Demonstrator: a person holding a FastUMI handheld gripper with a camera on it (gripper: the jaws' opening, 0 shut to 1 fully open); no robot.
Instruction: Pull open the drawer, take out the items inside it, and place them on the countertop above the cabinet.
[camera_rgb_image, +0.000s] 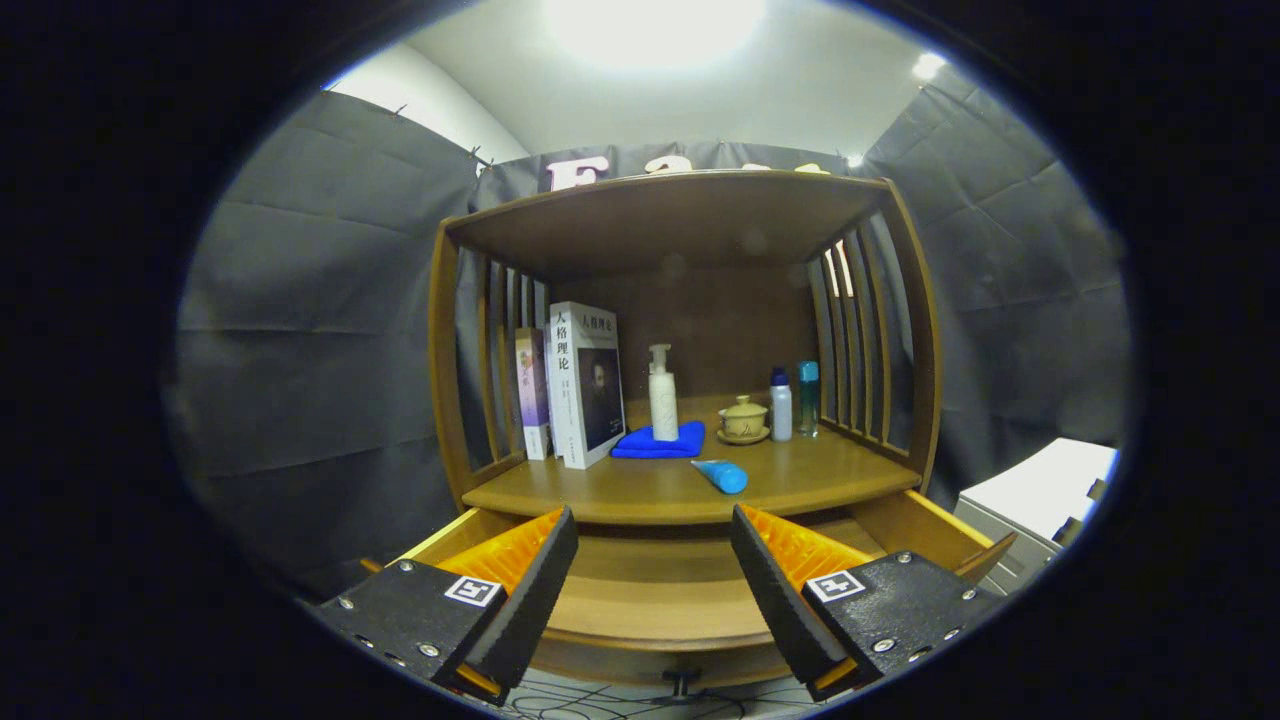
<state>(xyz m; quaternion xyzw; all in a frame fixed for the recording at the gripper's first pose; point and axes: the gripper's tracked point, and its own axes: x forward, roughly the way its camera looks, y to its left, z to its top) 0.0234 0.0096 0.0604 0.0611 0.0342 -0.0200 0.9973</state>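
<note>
The hand-held gripper (655, 590) is spread wide and holds nothing, its fingers (525, 590) poised above the pulled-out drawer (650, 600), whose bare wooden bottom shows between them. Just beyond, on the surface (800, 480), lie a blue tube (722, 475), a blue cloth (660, 442) under a pump bottle (662, 393), and books (585, 385) against the side slats.

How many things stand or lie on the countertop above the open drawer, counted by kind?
Books: 2, a thin book and a thick book
Bottles: 3, a pump bottle, a white bottle and a teal bottle
Blue tube: 1
Blue cloth: 1
Lidded cup with saucer: 1
Total: 8
The gripper is open over the drawer.
</note>
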